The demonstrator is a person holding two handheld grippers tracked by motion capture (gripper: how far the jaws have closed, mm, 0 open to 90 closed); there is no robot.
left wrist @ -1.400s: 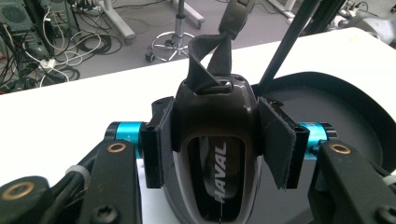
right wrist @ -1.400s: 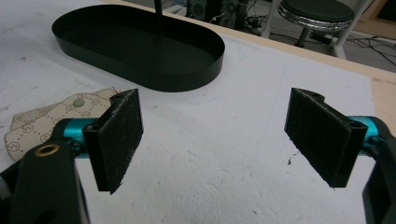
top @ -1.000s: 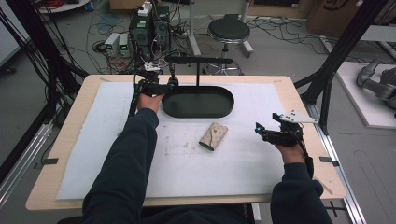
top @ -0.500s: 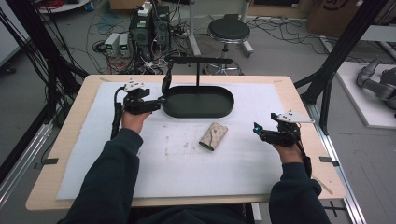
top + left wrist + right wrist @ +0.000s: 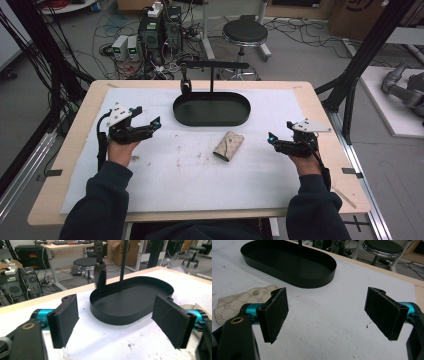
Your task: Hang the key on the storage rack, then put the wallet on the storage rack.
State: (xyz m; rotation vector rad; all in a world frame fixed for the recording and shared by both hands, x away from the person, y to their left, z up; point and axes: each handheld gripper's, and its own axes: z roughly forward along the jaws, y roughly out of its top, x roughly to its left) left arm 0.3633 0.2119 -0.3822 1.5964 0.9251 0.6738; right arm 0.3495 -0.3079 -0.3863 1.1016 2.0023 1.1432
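where pouch [image 5: 242, 304] lies, monogram print repeats; lettering unreadable.

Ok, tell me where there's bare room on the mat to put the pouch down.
Bare mat runs along the near edge, between the two hands. More lies between the left tool and the pouch. It is crowded at the back middle, where the black tray and its stand sit.
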